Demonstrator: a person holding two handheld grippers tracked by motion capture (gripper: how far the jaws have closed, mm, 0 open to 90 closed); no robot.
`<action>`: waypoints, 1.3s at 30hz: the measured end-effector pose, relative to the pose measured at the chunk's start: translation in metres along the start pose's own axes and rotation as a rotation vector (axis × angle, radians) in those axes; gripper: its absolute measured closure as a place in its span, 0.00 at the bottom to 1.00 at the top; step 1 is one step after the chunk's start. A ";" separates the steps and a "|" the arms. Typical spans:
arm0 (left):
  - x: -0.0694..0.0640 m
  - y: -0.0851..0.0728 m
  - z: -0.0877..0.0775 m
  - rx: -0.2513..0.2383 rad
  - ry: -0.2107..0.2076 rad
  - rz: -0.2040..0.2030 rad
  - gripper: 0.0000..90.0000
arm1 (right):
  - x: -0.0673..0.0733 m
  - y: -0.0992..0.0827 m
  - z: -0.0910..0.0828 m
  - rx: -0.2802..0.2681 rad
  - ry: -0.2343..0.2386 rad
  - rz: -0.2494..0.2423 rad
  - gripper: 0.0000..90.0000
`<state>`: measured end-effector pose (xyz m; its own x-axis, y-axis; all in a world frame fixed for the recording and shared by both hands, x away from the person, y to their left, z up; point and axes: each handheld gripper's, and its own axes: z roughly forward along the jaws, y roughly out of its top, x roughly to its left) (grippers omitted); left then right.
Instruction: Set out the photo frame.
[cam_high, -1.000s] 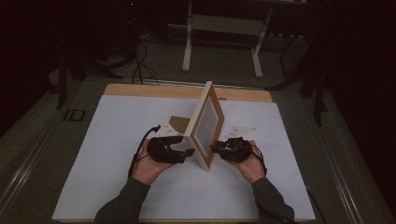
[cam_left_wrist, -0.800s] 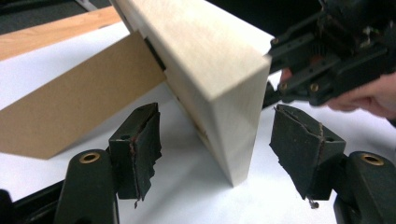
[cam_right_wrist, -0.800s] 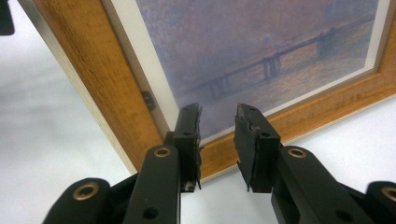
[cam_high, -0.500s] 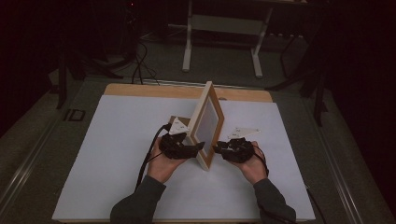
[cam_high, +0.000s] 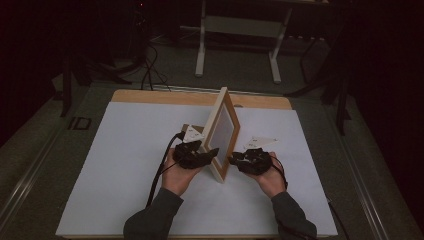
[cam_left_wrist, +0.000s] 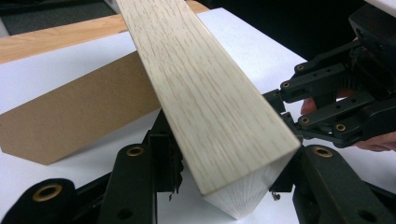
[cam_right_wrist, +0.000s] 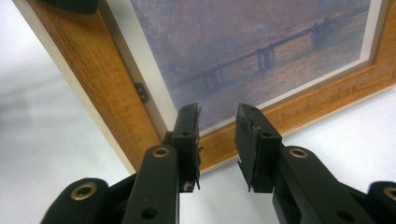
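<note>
Pale oak picture frame (cam_high: 222, 135) (smooth, rectangular) upright between both claws

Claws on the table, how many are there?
2. The left claw is at the frame's near end from the left, its jaws around the edge; the right claw is opposite, facing the picture side.

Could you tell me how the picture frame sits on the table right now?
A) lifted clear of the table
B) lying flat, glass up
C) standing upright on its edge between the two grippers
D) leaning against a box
C: the picture frame stands on edge on the white table, with the left gripper and the right gripper at its near corner.
</note>
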<state>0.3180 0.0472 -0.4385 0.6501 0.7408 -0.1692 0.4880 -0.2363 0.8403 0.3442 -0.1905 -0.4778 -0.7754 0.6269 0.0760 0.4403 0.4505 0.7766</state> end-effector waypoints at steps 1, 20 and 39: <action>0.000 0.000 0.000 0.001 0.001 -0.002 0.63 | 0.000 0.000 0.000 0.000 0.000 0.000 0.77; 0.009 0.000 -0.005 0.007 0.023 -0.036 0.71 | -0.002 0.000 -0.003 0.001 -0.007 -0.004 0.77; 0.029 0.000 -0.011 0.015 -0.053 -0.067 0.73 | -0.003 -0.001 -0.004 -0.007 -0.012 0.005 0.77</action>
<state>0.3310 0.0758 -0.4375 0.6453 0.7210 -0.2526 0.5403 -0.1969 0.8181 0.3446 -0.1957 -0.4762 -0.7675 0.6369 0.0726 0.4413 0.4429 0.7804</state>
